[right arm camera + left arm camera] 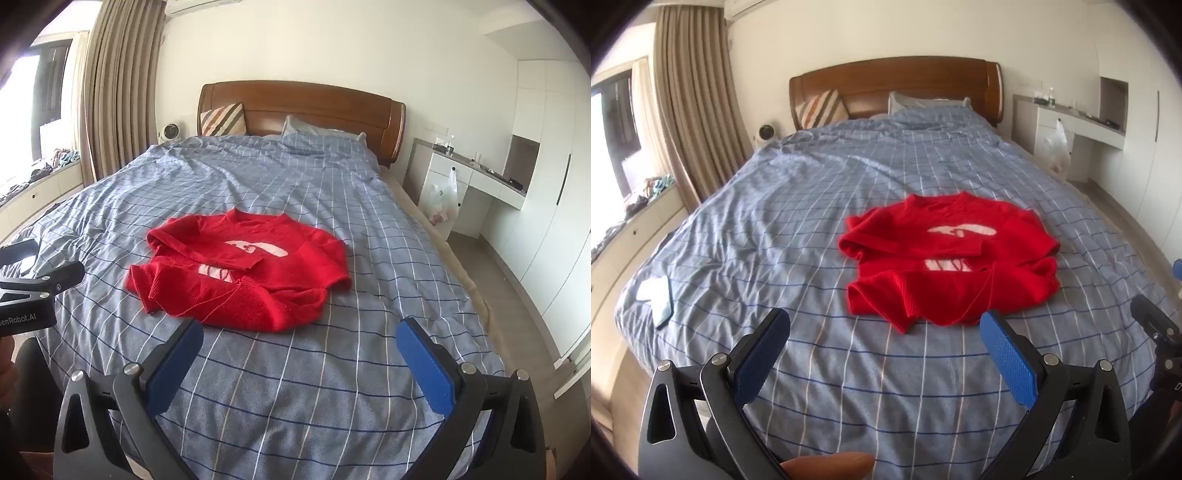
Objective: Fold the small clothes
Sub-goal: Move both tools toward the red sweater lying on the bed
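A small red knit sweater [945, 258] with a white print lies crumpled on the bed, its sleeves folded over the body and its hem bunched toward me. It also shows in the right wrist view [240, 266]. My left gripper [886, 325] is open and empty, held above the bed just short of the sweater's near edge. My right gripper [299, 332] is open and empty, also just short of the near edge. The right gripper's body shows at the right edge of the left wrist view [1160, 332]. The left gripper's body shows at the left edge of the right wrist view [37, 288].
The bed has a blue checked cover [820, 206] and a wooden headboard [897, 85] with pillows. A phone on white paper [661, 299] lies near the bed's left edge. A white desk with a hanging plastic bag [443, 199] stands to the right, curtains and a window bench to the left.
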Action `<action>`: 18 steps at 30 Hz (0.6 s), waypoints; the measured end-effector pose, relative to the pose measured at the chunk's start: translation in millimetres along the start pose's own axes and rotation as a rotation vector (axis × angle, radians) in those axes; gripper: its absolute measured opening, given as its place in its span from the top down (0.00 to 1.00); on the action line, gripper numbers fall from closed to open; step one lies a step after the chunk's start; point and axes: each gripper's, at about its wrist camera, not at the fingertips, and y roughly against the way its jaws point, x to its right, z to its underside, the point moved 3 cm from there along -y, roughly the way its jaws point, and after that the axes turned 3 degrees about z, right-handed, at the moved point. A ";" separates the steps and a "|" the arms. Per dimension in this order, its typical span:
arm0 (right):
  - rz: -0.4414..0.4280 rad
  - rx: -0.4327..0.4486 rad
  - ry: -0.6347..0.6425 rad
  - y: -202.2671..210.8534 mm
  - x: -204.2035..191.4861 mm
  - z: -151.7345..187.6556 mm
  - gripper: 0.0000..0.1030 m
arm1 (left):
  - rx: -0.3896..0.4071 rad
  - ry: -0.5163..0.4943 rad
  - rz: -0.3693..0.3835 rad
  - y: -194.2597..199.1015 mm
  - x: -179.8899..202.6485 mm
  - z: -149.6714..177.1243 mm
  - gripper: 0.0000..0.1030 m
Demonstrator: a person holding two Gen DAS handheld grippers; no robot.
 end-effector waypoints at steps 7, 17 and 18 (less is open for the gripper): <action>0.009 -0.021 0.021 -2.2 -9.8 -1.5 0.00 | -0.014 -0.014 -0.027 -8.3 -5.3 4.5 0.00; 0.001 -0.040 0.007 -11.8 -9.3 3.1 0.00 | -0.047 -0.010 0.002 -15.3 -1.7 8.3 0.00; -0.001 -0.042 0.007 -12.5 -9.5 3.8 0.00 | -0.061 -0.009 0.005 -17.0 -1.6 8.9 0.00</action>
